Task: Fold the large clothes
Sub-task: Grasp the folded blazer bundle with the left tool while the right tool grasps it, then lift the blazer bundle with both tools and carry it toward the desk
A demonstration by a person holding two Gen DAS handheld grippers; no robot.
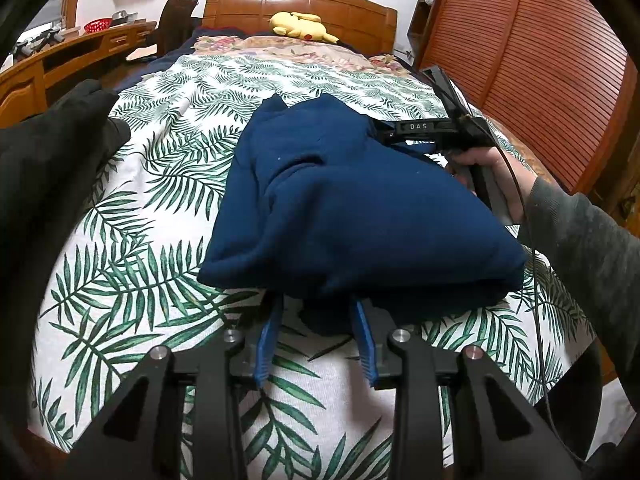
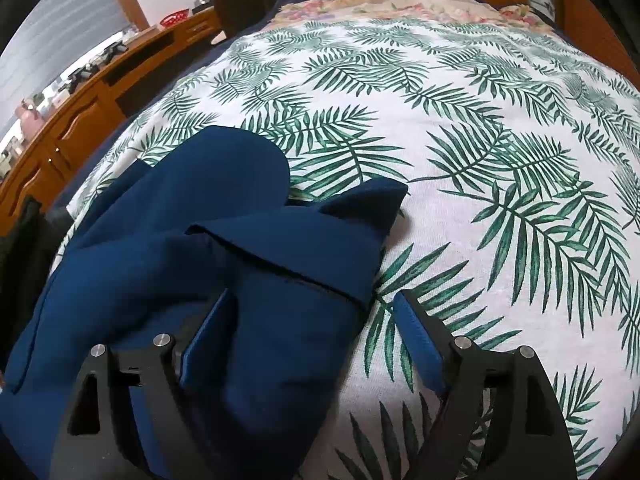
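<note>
A dark blue garment (image 1: 360,208) lies folded in a thick bundle on the leaf-print bed sheet (image 1: 160,200). The tips of my left gripper (image 1: 316,304) are hidden under the bundle's near fold. Its blue pads (image 1: 266,344) stand a little apart with dark cloth between them, and I cannot see whether they press on it. In the right wrist view, my right gripper (image 2: 316,298) stands wide open over the same garment (image 2: 200,248). Its left finger rests on the cloth and its right finger is above the bare sheet (image 2: 480,160). A hand holds this gripper (image 1: 390,132) at the bundle's far right corner.
A yellow plush toy (image 1: 300,26) lies by the wooden headboard (image 1: 300,0). A wooden desk (image 1: 80,52) runs along the left of the bed and a slatted wooden wardrobe (image 1: 520,60) stands on the right. Dark clothing (image 1: 52,152) lies at the bed's left edge.
</note>
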